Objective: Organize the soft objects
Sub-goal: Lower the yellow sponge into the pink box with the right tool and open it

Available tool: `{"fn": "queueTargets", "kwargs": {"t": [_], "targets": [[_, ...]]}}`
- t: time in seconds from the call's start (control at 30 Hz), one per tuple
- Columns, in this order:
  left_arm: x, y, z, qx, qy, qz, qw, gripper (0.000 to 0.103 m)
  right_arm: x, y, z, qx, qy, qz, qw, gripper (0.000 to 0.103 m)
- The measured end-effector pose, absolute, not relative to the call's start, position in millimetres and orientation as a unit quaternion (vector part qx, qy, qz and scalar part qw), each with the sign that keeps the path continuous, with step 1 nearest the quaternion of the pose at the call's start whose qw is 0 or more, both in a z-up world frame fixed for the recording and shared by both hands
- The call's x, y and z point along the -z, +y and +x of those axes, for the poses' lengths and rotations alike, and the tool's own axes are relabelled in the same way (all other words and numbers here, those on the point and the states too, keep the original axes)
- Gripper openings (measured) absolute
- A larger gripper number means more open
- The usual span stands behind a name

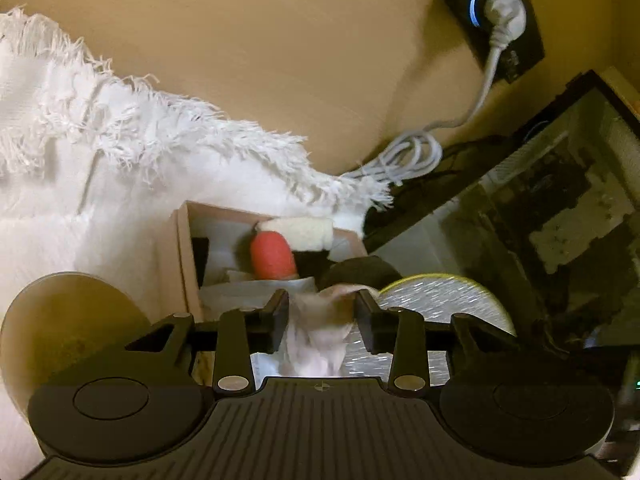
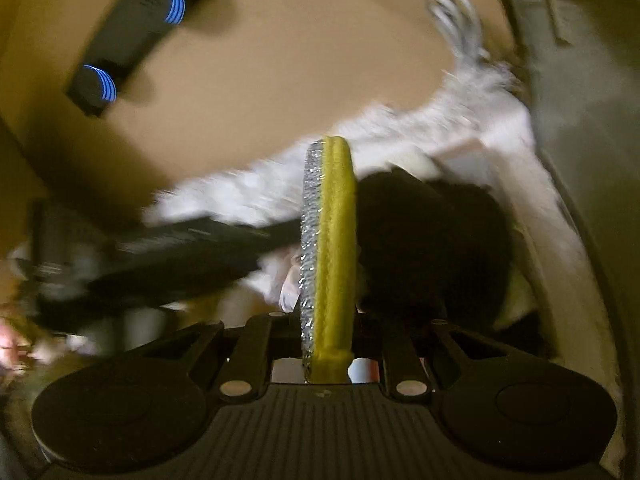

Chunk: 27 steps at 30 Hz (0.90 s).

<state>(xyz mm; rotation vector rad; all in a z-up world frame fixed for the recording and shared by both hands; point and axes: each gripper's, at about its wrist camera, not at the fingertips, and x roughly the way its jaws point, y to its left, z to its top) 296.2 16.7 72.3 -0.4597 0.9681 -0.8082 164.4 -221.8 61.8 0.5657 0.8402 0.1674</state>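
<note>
Left wrist view: tan wall, black power strip w/ 1 white plug & coiled cord. White fringed blanket covers the surface; 1 open cardboard box sits on it, holding a red oval thing and a cream fuzzy roll. Left gripper: jaws partway apart, pale cloth bunched between. Right wrist view, blurry: right gripper clamped narrow on 1 sponge, yellow foam w/ silver scrubby face, edge-on, above the blanket near the box.

- I see a white woven cloth with a frayed fringe, soft and matt.
- My right gripper's yellow foam sponge carries a glittery silver scouring face.
- The brown cardboard box looks matt; the red rounded object smooth.
</note>
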Motion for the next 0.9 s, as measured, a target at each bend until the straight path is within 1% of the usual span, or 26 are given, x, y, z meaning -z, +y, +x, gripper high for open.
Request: {"fn": "queueTargets", "kwargs": {"t": [0.07, 0.17, 0.23, 0.3, 0.4, 0.47, 0.53, 0.63, 0.7, 0.73, 0.8, 0.87, 0.9], "targets": [[-75.2, 20.0, 292.7, 0.382, 0.444, -0.216, 0.781, 0.041, -63.2, -218.8, 161.3, -0.062, 0.401, 0.246, 0.88, 0.015], [-77.0, 22.8, 288.2, 0.379, 0.439, -0.218, 0.785, 0.041, -82.5, -211.4, 152.3, -0.043, 0.38, 0.198, 0.902, 0.015], [-84.1, 29.6, 286.9, 0.37, 0.42, -0.227, 0.797, 0.041, -96.9, -209.6, 149.6, -0.047, 0.373, 0.182, 0.909, 0.015], [-91.1, 36.4, 288.8, 0.367, 0.405, -0.241, 0.802, 0.041, -108.0, -208.3, 148.2, -0.065, 0.37, 0.189, 0.907, 0.015], [-94.3, 38.8, 294.7, 0.364, 0.412, -0.238, 0.801, 0.041, -112.5, -201.3, 156.9, -0.105, 0.375, 0.224, 0.893, 0.015], [-94.8, 39.7, 296.2, 0.354, 0.412, -0.23, 0.808, 0.04, -104.4, -192.5, 170.5, -0.129, 0.391, 0.246, 0.877, 0.015], [-97.8, 47.3, 293.6, 0.343, 0.401, -0.235, 0.816, 0.04, -84.4, -183.4, 190.5, -0.137, 0.427, 0.263, 0.854, 0.015], [-104.6, 55.0, 284.2, 0.349, 0.397, -0.232, 0.816, 0.04, -51.6, -177.7, 214.9, -0.097, 0.474, 0.236, 0.843, 0.015], [-107.0, 50.8, 276.3, 0.367, 0.403, -0.207, 0.813, 0.04, -43.3, -180.0, 222.0, -0.101, 0.476, 0.227, 0.844, 0.015], [-105.8, 47.5, 273.7, 0.377, 0.407, -0.2, 0.808, 0.04, -43.6, -182.2, 222.9, -0.105, 0.474, 0.233, 0.842, 0.016], [-98.4, 37.9, 270.7, 0.39, 0.418, -0.195, 0.797, 0.04, -49.9, -181.6, 218.5, -0.107, 0.467, 0.226, 0.848, 0.022], [-89.9, 28.9, 270.1, 0.39, 0.431, -0.187, 0.792, 0.04, -59.6, -180.7, 207.5, -0.11, 0.455, 0.202, 0.86, 0.041], [-85.3, 24.2, 270.8, 0.388, 0.437, -0.18, 0.791, 0.04, -66.7, -180.4, 197.3, -0.109, 0.446, 0.19, 0.868, 0.045]]}}
